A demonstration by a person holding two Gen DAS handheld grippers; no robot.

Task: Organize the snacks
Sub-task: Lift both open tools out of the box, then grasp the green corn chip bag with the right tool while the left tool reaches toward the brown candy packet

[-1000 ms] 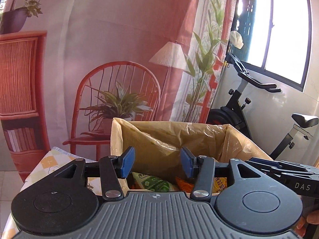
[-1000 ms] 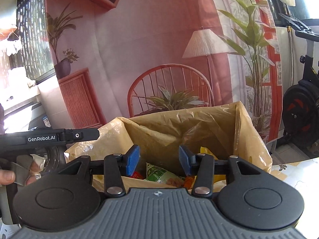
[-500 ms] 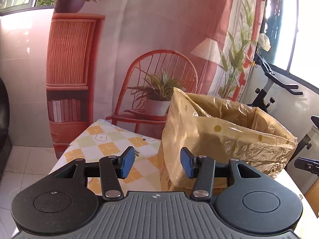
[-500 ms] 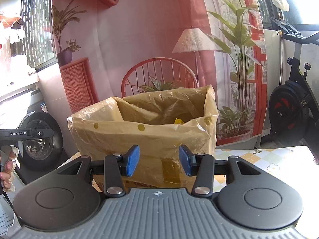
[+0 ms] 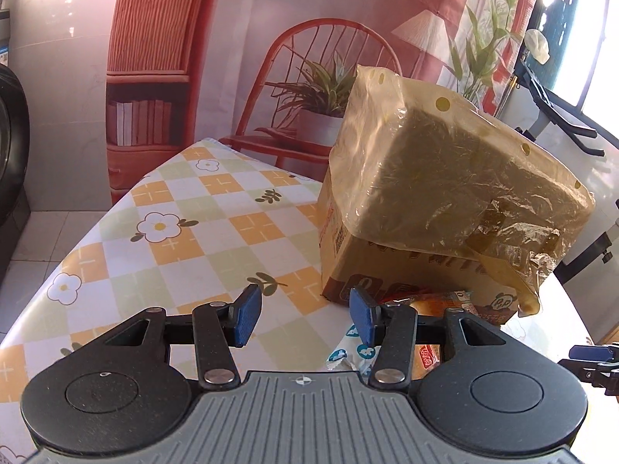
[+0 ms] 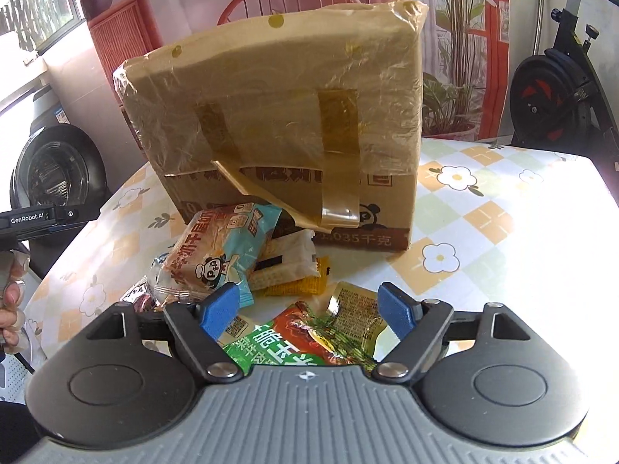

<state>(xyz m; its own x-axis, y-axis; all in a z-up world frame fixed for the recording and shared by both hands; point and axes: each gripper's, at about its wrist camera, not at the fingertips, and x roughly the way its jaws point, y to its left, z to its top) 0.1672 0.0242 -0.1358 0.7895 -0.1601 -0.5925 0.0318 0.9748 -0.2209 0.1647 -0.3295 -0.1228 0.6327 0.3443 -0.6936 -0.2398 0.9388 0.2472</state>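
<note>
A checked flower-print tabletop [image 6: 483, 208] carries a plastic-lined cardboard box [image 6: 278, 123], with snack packets [image 6: 232, 247] near it. The right gripper [image 6: 309, 309] is opening above them, tilted down; the left gripper [image 5: 305, 315] is spread, empty.

This looks like a room in a home. The bench [image 6: 503, 208] wears a checked cloth with white flowers. A washing machine [image 6: 58, 170] stands on one side and an exercise bike [image 6: 557, 89] on the other. A big hanging picture [image 5: 294, 77] shows a red chair, a lamp and plants. Sun comes in at a window [image 5: 580, 38]. The floor has pale tiles [image 5: 50, 232].
</note>
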